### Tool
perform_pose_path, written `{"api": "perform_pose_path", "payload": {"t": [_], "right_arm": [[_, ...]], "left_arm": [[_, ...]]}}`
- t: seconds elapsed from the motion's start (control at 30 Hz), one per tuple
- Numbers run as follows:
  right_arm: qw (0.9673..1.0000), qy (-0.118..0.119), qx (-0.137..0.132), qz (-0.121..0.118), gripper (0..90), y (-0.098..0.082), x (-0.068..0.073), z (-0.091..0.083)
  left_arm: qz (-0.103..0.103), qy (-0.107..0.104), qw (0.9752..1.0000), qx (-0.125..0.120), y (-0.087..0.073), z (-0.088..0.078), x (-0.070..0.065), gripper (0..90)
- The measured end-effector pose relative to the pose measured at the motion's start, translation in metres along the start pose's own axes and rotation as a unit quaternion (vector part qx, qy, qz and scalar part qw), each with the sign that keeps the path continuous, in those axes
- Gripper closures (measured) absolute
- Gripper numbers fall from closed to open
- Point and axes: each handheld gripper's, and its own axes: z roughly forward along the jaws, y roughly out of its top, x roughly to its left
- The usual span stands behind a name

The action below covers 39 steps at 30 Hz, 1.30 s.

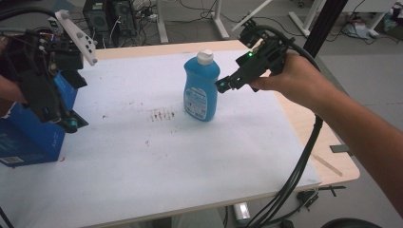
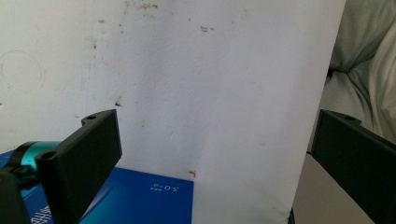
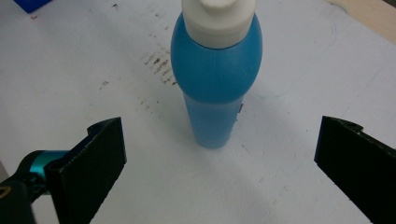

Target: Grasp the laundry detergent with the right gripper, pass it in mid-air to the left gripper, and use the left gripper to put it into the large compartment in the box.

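Blue bottle point(image 1: 201, 88) stands upright mid-counter point(image 1: 142, 156), long axis vertical. Right gripper point(image 3: 219, 163), fingers spread and empty, faces it, just beside its upper body; left gripper point(image 1: 52, 80), also spread, hangs well apart.

A pale wooden table point(image 1: 332, 159) carries a white foam sheet point(image 1: 157, 166) that covers nearly all of its top, leaving a bare wood strip along the right edge. The sheet is smudged with dark brownish marks point(image 1: 160, 114) near its middle. Upright on it stands a blue plastic bottle with a white cap point(image 1: 201, 88), just right of the marks. A dark blue cardboard box point(image 1: 28, 137) rests at the sheet's left edge.
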Motion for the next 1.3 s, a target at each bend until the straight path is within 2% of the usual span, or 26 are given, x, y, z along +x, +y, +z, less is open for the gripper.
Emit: {"api": "perform_pose_path", "payload": {"t": [0.33, 0.47, 0.7, 0.9, 1.13, 1.3], "right_arm": [[0.9988, 0.008, -0.047, 0.013, 1.4, -0.021, -0.003, 0.009], [0.9985, 0.013, -0.051, 0.016, 1.3, -0.030, -0.002, 0.014], [0.9977, 0.006, -0.063, 0.023, 1.3, -0.041, 0.000, 0.024], [0.9970, -0.003, -0.073, 0.027, 1.4, -0.045, 0.000, 0.031], [0.9956, -0.002, -0.088, 0.033, 1.3, -0.043, -0.002, 0.046], [0.9955, 0.000, -0.089, 0.033, 1.3, -0.041, -0.002, 0.057]], "left_arm": [[0.001, 0.000, 1.0000, 0.006, 0.001, 0.002, 0.001, 1.8], [0.002, 0.000, 1.0000, 0.008, 0.000, 0.003, 0.003, 1.8], [0.001, -0.002, 1.0000, 0.008, -0.001, 0.006, 0.004, 1.8], [-0.001, -0.003, 1.0000, 0.007, -0.001, 0.006, 0.005, 1.8], [0.000, -0.003, 1.0000, 0.008, -0.001, 0.007, 0.006, 1.8], [-0.002, -0.003, 1.0000, 0.007, -0.002, 0.007, 0.008, 1.8]]}}
